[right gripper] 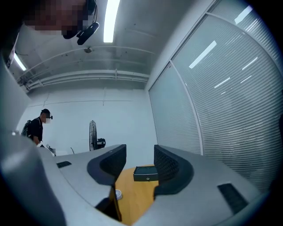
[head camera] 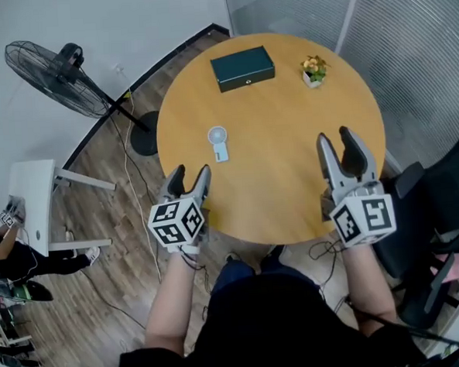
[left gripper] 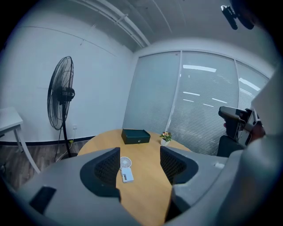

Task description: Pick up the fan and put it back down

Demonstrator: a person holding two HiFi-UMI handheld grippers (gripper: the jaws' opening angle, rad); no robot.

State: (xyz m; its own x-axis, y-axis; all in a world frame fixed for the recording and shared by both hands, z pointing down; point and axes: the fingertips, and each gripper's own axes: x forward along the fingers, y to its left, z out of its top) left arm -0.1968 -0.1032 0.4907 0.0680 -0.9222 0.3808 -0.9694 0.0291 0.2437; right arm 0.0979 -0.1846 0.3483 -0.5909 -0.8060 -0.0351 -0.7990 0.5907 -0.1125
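Looking down from the head view, I have the round wooden table (head camera: 291,175) filling the middle, with a black pedestal fan (head camera: 52,69) standing on the floor off its far left side.

My left gripper (head camera: 191,172) sits over the table's near-left edge. Its jaws stand wide apart with nothing between the pads. My right gripper (head camera: 334,136) is over the near-right part of the table, also spread wide and empty. In its own view I see only the dark green box (right gripper: 146,173) far off through the gap.

That box (head camera: 242,68) rests near the far edge.

The handheld fan (head camera: 218,142) lies flat on the table's left half, well short of the box and just ahead of my left gripper, touched by neither gripper. Its long axis runs away from me. The round head points toward the far side and the stubby handle points back at me, tilted slightly to the right. It is pale, white to light blue, with a circular grille over a short rectangular handle. In the left gripper view it shows beside the left jaw (left gripper: 126,170).

A small potted flower (head camera: 313,70) stands right of the box.
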